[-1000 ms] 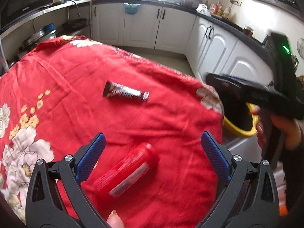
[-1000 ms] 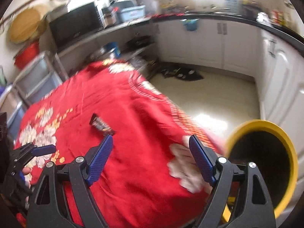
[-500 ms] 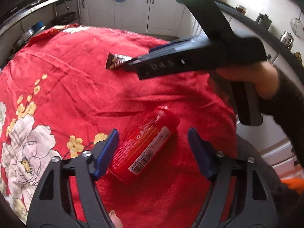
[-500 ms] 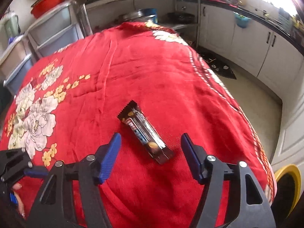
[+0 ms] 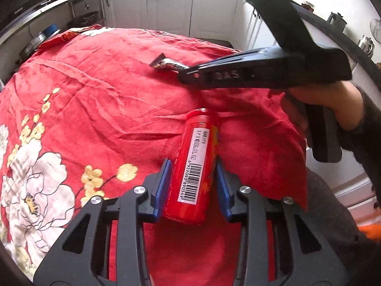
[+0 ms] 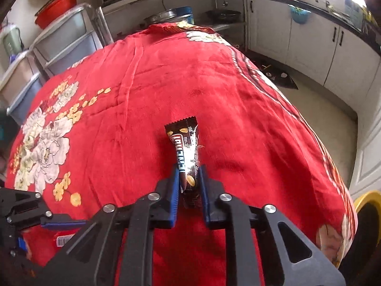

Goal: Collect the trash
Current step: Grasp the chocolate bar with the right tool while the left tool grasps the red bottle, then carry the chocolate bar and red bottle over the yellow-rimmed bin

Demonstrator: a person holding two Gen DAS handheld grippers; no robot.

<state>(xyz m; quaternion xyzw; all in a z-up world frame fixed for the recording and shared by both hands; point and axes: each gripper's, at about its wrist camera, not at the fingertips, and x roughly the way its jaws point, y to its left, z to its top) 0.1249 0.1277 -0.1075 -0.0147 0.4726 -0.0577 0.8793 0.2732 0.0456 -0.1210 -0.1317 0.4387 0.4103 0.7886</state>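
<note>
On your far left the red tablecloth carries its big white and yellow flowers, and the cloth runs wrinkled across the whole round table.

Your left gripper sits low over that cloth with its blue pads closed in on either side of the red tube-shaped container. The jaws have just been closing, with the container between them; both pads now lie against its sides near the lower end, so you have it gripped. The container lies on the cloth, its cap end pointing away from you and its white barcode label facing up.

Further right and farther back, your right gripper shows from the side in the left wrist view as a long black body, with your hand wrapped round its handle. Its tip reaches the near end of the dark snack wrapper, which lies on the cloth beyond the red container.

From the right wrist view, your right gripper is pinched nearly all the way together on that wrapper. The blue pads press its near end from both sides, and the rest of the wrapper, with its serrated edge, stretches away over the cloth. The wrapper is crumpled where the pads squeeze it.

At the far right, low beside the table edge, the yellow-rimmed bin stands on the floor, well apart from both pieces of trash.
</note>
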